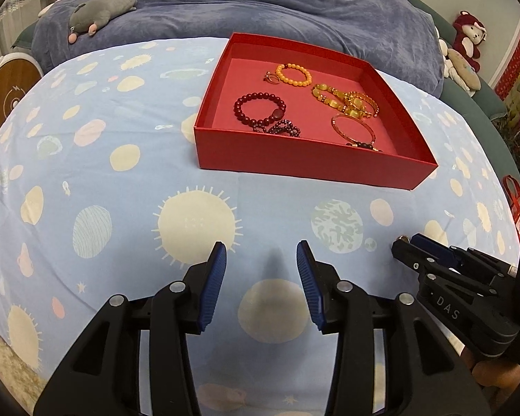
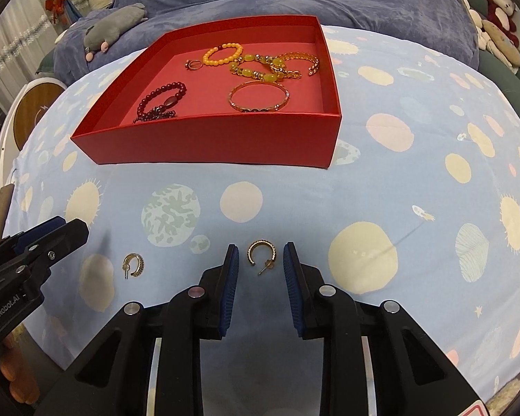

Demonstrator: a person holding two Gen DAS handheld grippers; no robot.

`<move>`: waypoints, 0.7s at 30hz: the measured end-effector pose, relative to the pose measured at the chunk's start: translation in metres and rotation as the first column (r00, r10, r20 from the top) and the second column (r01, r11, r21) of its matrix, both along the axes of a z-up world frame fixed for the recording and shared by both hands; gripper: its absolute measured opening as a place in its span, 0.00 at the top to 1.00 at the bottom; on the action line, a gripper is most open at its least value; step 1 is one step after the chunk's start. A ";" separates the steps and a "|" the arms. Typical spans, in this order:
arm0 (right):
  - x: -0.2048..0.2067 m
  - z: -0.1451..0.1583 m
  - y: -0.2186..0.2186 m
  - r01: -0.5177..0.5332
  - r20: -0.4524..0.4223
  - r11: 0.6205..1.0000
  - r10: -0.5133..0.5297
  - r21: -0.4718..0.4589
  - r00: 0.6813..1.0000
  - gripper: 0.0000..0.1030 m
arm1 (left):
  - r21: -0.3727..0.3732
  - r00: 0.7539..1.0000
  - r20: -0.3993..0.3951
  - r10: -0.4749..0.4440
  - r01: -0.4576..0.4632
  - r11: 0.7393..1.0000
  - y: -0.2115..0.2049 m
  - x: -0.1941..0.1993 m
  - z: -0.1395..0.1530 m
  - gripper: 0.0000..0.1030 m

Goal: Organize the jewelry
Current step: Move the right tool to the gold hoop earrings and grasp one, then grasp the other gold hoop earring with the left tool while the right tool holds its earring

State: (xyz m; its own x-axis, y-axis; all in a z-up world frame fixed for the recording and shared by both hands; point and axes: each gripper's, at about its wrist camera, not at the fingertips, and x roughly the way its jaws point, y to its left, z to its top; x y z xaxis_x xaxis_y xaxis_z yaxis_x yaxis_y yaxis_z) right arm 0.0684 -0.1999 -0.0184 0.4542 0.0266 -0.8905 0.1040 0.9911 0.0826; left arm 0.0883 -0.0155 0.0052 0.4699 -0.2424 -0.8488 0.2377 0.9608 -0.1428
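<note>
A red box (image 1: 305, 163) (image 2: 211, 142) stands on the planet-print sheet and holds several bracelets: an orange bead one (image 1: 293, 74), a dark red bead one (image 1: 260, 107), yellow ones (image 1: 346, 102) and a thin bangle (image 1: 353, 128). Two gold hoop earrings lie on the sheet. One earring (image 2: 262, 256) lies between the open fingers of my right gripper (image 2: 261, 258), untouched. The other earring (image 2: 133, 264) lies to its left, near my left gripper's tip (image 2: 69, 232). My left gripper (image 1: 261, 260) is open and empty over the sheet. My right gripper shows in the left wrist view (image 1: 409, 246).
A blue blanket (image 1: 260, 7) is bunched behind the box with a grey plush animal (image 1: 102, 8) on it. Plush toys (image 1: 468, 45) sit at the far right. A round white and wood object (image 1: 7, 97) stands at the left edge of the bed.
</note>
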 end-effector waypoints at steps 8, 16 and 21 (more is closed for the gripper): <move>-0.007 0.005 0.000 0.014 -0.003 1.000 -0.014 0.001 1.000 0.84 | 0.004 0.999 -0.003 -0.034 0.034 0.999 -0.014 -0.008 -0.001 0.55; -0.023 0.020 -0.008 0.052 0.010 0.997 -0.053 0.052 0.999 0.84 | 0.022 0.996 -0.013 -0.086 0.087 0.996 -0.036 -0.019 -0.009 0.53; -0.026 0.022 -0.008 0.049 0.011 0.997 -0.050 0.061 0.999 0.84 | 0.046 0.995 -0.015 -0.098 0.099 0.994 -0.043 -0.021 -0.018 0.56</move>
